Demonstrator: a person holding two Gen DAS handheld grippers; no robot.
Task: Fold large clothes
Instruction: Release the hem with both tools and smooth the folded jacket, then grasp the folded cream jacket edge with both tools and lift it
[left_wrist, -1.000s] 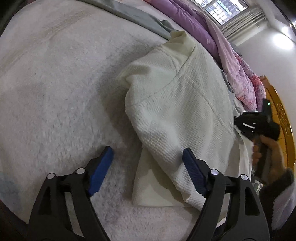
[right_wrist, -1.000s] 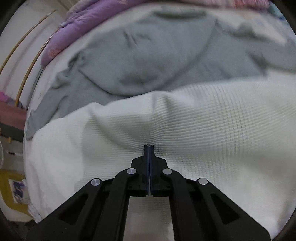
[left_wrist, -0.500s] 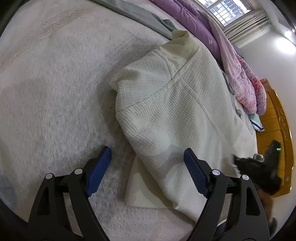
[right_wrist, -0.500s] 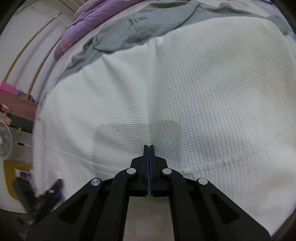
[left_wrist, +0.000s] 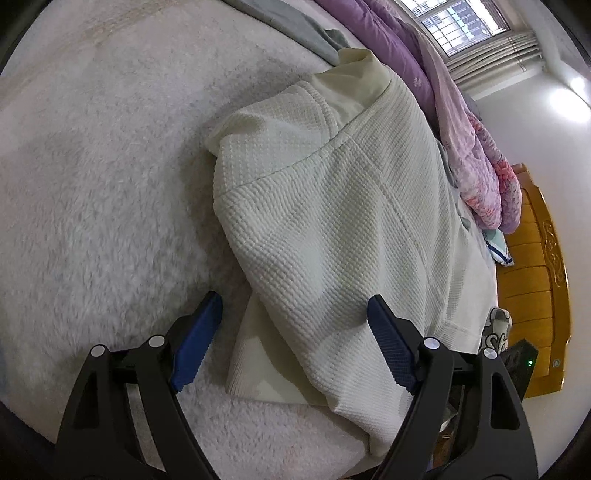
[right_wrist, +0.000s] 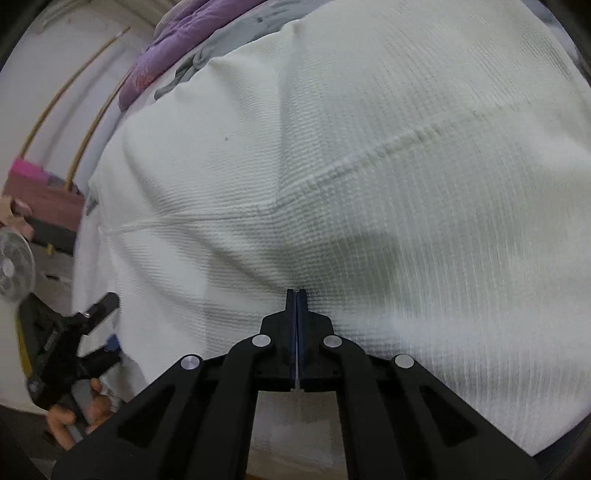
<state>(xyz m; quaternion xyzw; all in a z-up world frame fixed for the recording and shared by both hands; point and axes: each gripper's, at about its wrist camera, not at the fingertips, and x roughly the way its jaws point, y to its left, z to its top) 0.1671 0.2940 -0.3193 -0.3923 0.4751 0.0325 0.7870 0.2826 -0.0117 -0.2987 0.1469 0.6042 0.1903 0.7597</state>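
Observation:
A large cream waffle-knit garment (left_wrist: 332, 206) lies folded over on the fluffy white bed cover (left_wrist: 92, 184). It fills the right wrist view (right_wrist: 351, 166). My left gripper (left_wrist: 291, 332) is open, its blue pads (left_wrist: 197, 343) straddling the garment's near edge just above it. It also shows in the right wrist view (right_wrist: 70, 350) at the lower left, held in a hand. My right gripper (right_wrist: 296, 299) is shut at the cloth's near side; whether fabric sits between the jaws cannot be told.
A grey garment (left_wrist: 295, 26) and purple-pink quilts (left_wrist: 454, 103) lie at the bed's far side. A wooden headboard (left_wrist: 535, 266) stands at the right. A fan (right_wrist: 14, 269) and shelves stand off the bed's left edge.
My right gripper has drawn back along the cream garment, the grey garment slipping out to the far edge. The garment now lies flatter. My left gripper stayed open and crept closer.

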